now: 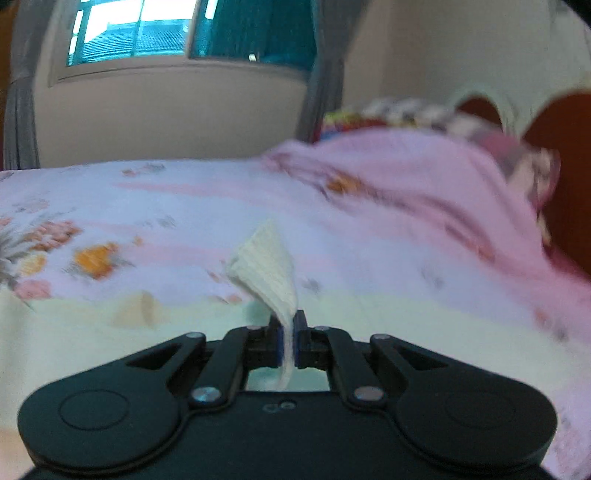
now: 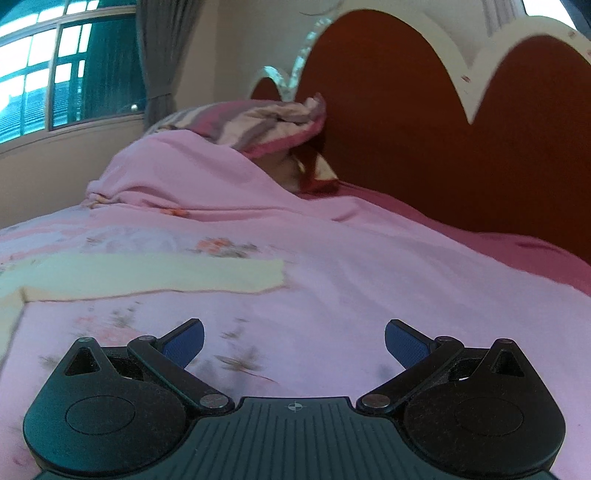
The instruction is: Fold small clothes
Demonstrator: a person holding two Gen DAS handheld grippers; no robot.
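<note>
My left gripper is shut on a corner of a cream ribbed garment; the pinched corner sticks up in front of the jaws, and the rest of the pale cloth spreads over the bed below. In the right wrist view the same cream garment lies flat on the pink floral bedsheet, ahead and to the left. My right gripper is open and empty, low over the sheet, with its blue pads wide apart.
A bunched pink blanket and a striped pillow lie at the head of the bed against the red-brown headboard. A window with grey curtains is on the far wall.
</note>
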